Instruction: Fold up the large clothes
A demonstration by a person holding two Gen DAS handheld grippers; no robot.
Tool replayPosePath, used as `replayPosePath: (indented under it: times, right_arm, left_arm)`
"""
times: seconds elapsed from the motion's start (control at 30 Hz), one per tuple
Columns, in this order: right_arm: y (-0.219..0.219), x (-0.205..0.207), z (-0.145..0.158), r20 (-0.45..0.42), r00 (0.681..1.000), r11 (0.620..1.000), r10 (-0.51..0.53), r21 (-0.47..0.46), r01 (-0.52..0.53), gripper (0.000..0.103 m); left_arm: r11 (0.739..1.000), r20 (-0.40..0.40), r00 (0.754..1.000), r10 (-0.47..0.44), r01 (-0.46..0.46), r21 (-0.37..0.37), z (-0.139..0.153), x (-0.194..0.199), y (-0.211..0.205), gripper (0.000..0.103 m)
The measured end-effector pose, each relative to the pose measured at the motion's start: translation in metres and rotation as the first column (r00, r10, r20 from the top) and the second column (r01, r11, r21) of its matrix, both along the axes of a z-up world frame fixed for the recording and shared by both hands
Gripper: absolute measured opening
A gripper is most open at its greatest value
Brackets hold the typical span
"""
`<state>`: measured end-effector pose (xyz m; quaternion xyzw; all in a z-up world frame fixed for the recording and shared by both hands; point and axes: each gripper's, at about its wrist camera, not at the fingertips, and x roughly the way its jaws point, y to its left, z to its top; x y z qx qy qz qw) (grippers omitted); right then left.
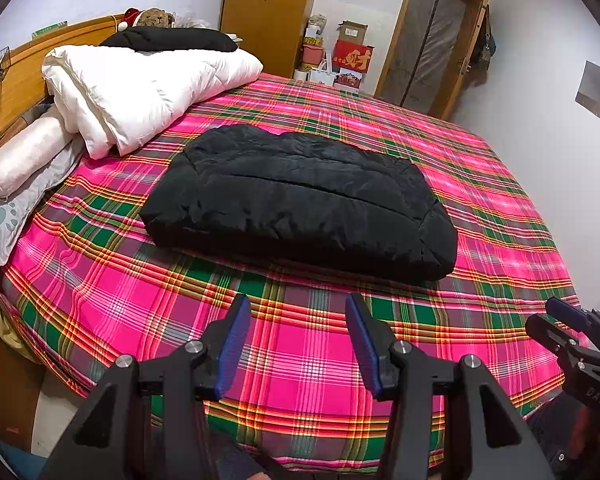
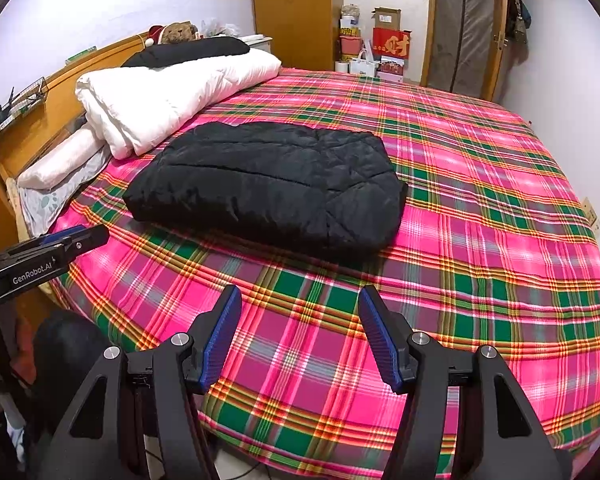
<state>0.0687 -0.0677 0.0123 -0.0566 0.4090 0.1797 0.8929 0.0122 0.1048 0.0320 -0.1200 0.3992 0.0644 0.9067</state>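
On the plaid bed (image 1: pixel 300 360), folded black puffy jacket (image 1: pixel 300 204) lies; both hand-held grippers spread, empty.

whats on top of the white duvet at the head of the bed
A folded black garment lies on the white duvet. Behind it, a teddy bear pokes up; its lower body is hidden.
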Motion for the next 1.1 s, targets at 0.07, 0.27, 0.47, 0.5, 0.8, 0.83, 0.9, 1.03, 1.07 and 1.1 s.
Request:
replayPosePath:
  times: [0.07, 0.27, 0.47, 0.5, 0.8, 0.83, 0.9, 1.03, 1.07, 1.1]
  right_arm:
    - [0.0001, 0.0001, -0.0002, 0.000, 1.000, 1.000, 0.001, -0.001, -0.001, 0.061]
    - [-0.0005, 0.0008, -0.0004, 0.000, 1.000, 1.000, 0.001, 0.001, -0.001, 0.061]
    - [-0.0011, 0.0016, -0.0018, 0.000, 1.000, 1.000, 0.000, -0.003, 0.000, 0.061]
    - [-0.0012, 0.0018, -0.0013, -0.001, 1.000, 1.000, 0.001, 0.000, -0.001, 0.061]
    - [-0.0002, 0.0014, -0.0005, -0.001, 1.000, 1.000, -0.001, -0.001, 0.000, 0.061]
    - [-0.0002, 0.0014, -0.0010, -0.001, 1.000, 1.000, -0.001, -0.001, 0.001, 0.061]
    - [-0.0011, 0.0016, -0.0015, -0.002, 1.000, 1.000, -0.001, -0.001, 0.001, 0.061]
    - [-0.0016, 0.0018, -0.0022, -0.002, 1.000, 1.000, 0.001, -0.002, -0.001, 0.061]
    - [-0.0014, 0.0018, -0.0016, -0.002, 1.000, 1.000, 0.001, -0.001, -0.001, 0.061]
    - [-0.0014, 0.0018, -0.0019, -0.002, 1.000, 1.000, 0.001, -0.001, -0.001, 0.061]
  left_arm:
    - [1.000, 0.000, 1.000, -0.002, 0.002, -0.006, -0.0002, 0.0004, -0.0001, 0.051]
    - [1.000, 0.002, 1.000, -0.005, 0.005, -0.008, 0.0001, 0.0008, -0.0007, 0.051]
    - [1.000, 0.003, 1.000, -0.007, 0.007, -0.016, 0.0003, 0.0011, -0.0022, 0.051]
    - [1.000, 0.002, 1.000, -0.006, 0.006, -0.013, 0.0003, 0.0012, -0.0027, 0.051]
    - [1.000, 0.001, 1.000, -0.008, 0.008, 0.007, 0.0016, 0.0013, -0.0061, 0.051]
    - [1.000, 0.001, 1.000, -0.009, 0.009, 0.008, 0.0018, 0.0010, -0.0065, 0.051]
    - [1.000, 0.002, 1.000, -0.010, 0.010, 0.000, 0.0017, 0.0006, -0.0064, 0.051]
    - [1.000, 0.001, 1.000, -0.008, 0.008, -0.012, 0.0014, 0.0001, -0.0046, 0.051]
    - [1.000, 0.000, 1.000, -0.008, 0.008, -0.013, 0.0013, 0.0000, -0.0045, 0.051]
    - [1.000, -0.001, 1.000, -0.007, 0.007, -0.013, 0.0013, -0.0001, -0.0043, 0.051]
